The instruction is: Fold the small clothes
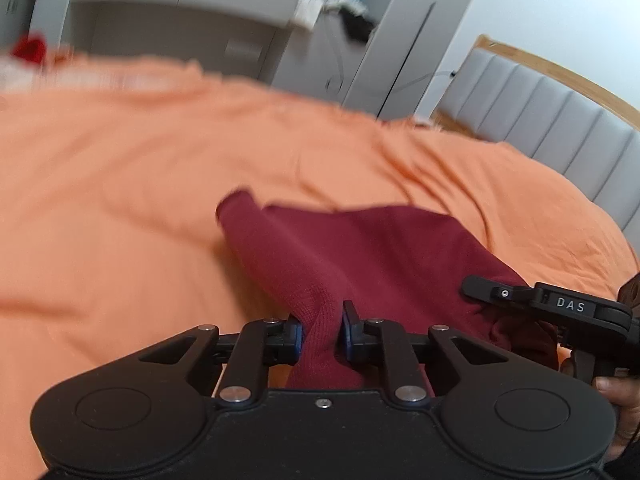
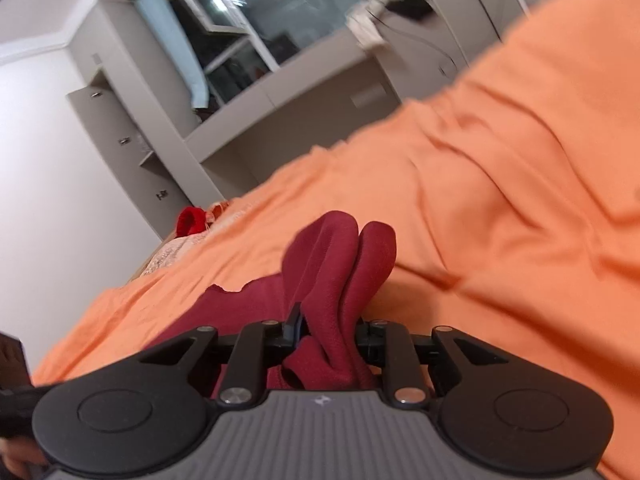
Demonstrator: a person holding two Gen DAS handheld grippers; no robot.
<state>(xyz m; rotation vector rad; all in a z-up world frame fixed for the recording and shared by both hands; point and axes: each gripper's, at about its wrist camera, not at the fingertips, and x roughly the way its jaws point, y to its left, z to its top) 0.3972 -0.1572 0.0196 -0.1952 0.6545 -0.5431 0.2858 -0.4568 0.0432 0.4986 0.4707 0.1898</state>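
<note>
Bed first: orange bedspread (image 1: 140, 184) fills most of both wrist views, rumpled into long creases, with a grey padded headboard (image 1: 552, 120) off to the right of the left view. Grey cabinets and a dark window behind; all blurred.

On the spread lies the maroon garment (image 1: 380, 248), small, knit-looking. From my left camera it runs away from the tool and up-left, its far corner (image 1: 236, 204) resting on the bedspread, the wider body spreading to the right.

Left gripper (image 1: 322, 332): pads pinched in on a ridge of the maroon fabric, cloth bunched between the blue pads. Gripping.

Right gripper (image 2: 328, 332): also clamped on the same garment, with two rounded folds of fabric standing up ahead of the jaws. In the left view it shows side-on at the right edge (image 1: 480, 286), its tip over the garment's right side, a hand (image 1: 624, 404) behind it.

So I judge that both tools hold the near edge, left on the left portion, right on the right portion, and the cloth's long axis runs away from me. Neither hand is clearly nearer. The fold likely means carrying this edge forward toward the far corner; the bunching in the right grip could spoil an even crease.

Small bright-red item (image 2: 192, 220) sits far off at the bed's edge, untouched.
</note>
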